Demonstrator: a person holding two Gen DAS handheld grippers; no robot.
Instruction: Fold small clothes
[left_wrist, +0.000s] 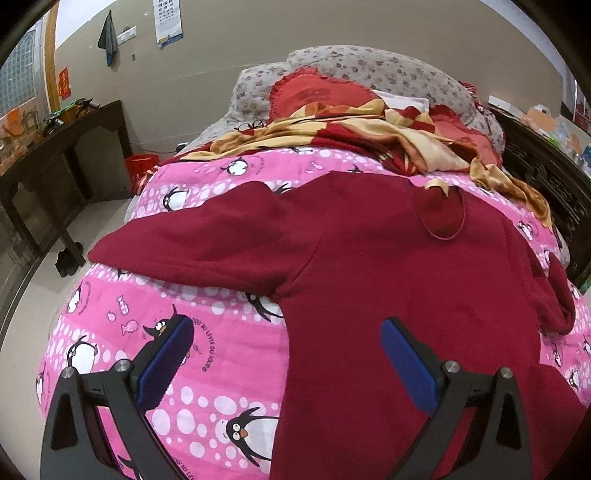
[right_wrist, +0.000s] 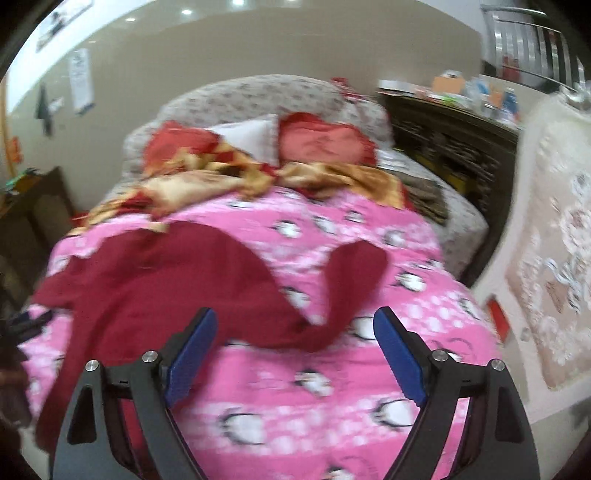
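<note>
The left gripper (left_wrist: 288, 354) is spread wide and holds nothing. It hangs over the near left edge of the red top (left_wrist: 388, 266), with one blue pad over the pink blanket (left_wrist: 207, 306) and the other over the red cloth. The right gripper (right_wrist: 295, 345) is wide too, and empty. It hangs over the spot where the right sleeve (right_wrist: 351, 280) joins the body.

The red top lies spread out on the pink blanket on the bed, with both sleeves out to the sides. The left sleeve (left_wrist: 199, 240) points far left.

The top looks soft, thick and floppy, and I think it is light. It will sag if lifted. A good place to pinch is a sleeve end or the bottom corner.

Pillows (left_wrist: 317, 92) sit at the far end.
</note>
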